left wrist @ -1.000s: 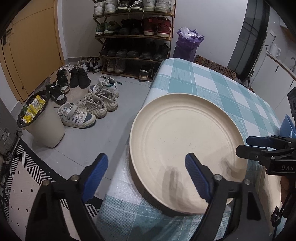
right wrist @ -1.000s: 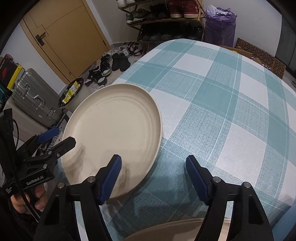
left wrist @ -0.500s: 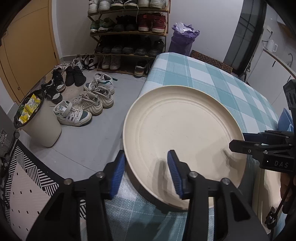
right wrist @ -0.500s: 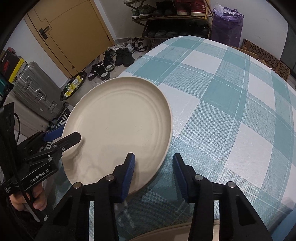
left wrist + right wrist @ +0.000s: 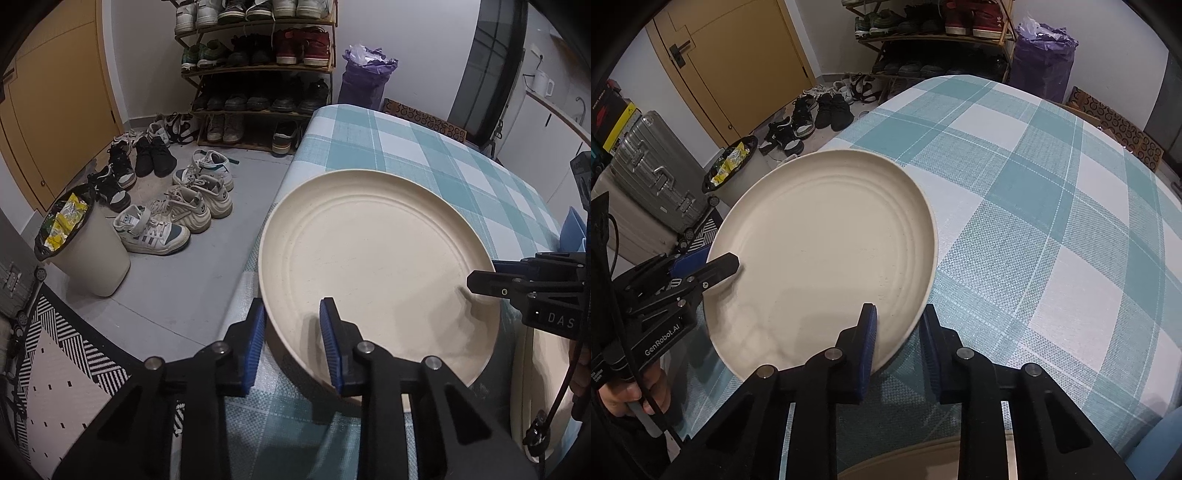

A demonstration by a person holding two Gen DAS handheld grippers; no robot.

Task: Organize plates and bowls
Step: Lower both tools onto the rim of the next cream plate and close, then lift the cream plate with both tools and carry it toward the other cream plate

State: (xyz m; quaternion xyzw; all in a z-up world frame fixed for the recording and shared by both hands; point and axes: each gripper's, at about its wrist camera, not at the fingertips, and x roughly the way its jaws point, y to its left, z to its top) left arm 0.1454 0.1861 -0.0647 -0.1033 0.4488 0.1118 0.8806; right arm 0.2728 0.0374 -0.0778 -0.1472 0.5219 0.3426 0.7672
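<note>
On checked cloth [image 5: 388, 147], round ridged plate [image 5: 376, 258], matte cream

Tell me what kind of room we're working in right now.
Most likely a home entryway used as a dining spot: a loaded shoe rack by the wall, sneakers on the floor near a yellow door, and a table under checked cloth.

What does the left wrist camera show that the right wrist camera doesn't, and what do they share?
Only the left wrist view shows the pale sneakers on the floor and a white kettle. Only the right wrist view shows a silver suitcase and the door handle. Both show the cream plate on the checked tablecloth, with the left gripper and right gripper closing on opposite parts of its rim.
</note>
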